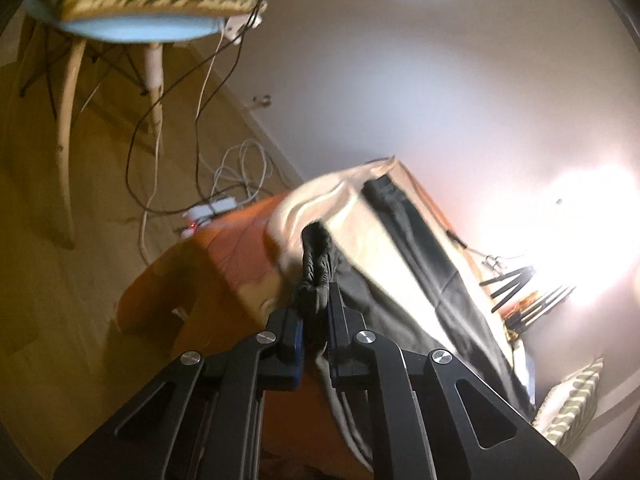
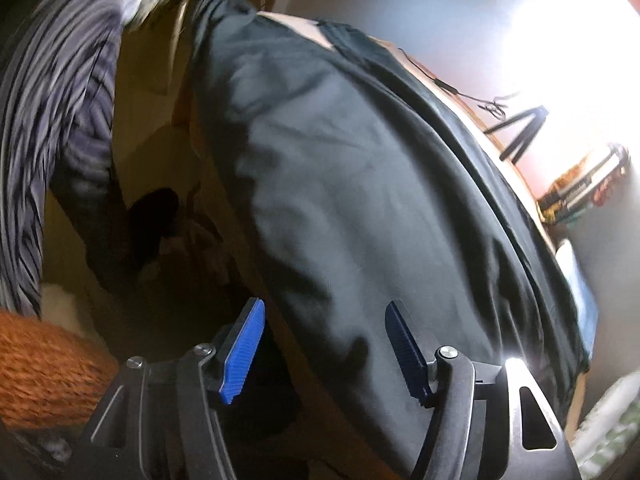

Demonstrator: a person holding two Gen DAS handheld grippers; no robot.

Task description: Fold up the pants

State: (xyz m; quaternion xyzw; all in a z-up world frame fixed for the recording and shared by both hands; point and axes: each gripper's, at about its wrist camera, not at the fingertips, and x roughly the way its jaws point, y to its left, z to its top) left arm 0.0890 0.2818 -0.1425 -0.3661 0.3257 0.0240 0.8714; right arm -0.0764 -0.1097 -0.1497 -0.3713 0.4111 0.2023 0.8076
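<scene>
The black pants (image 1: 420, 264) lie stretched over a cream cloth (image 1: 320, 200) on an orange table (image 1: 228, 256). My left gripper (image 1: 316, 304) is shut on a bunched, ribbed black end of the pants (image 1: 316, 268), which is lifted off the table near its left edge. In the right wrist view the wide black body of the pants (image 2: 360, 180) fills the middle. My right gripper (image 2: 325, 306) hovers just over it, open, its blue pads (image 2: 244, 348) apart with nothing pinched between them.
A person's striped sleeve (image 2: 52, 120) reaches in at the left, above an orange knitted thing (image 2: 44, 364). A chair (image 1: 120, 20), loose cables (image 1: 240, 168) and a power strip (image 1: 208, 212) are on the floor beyond the table. Black tripod legs (image 1: 508, 284) stand at the far right.
</scene>
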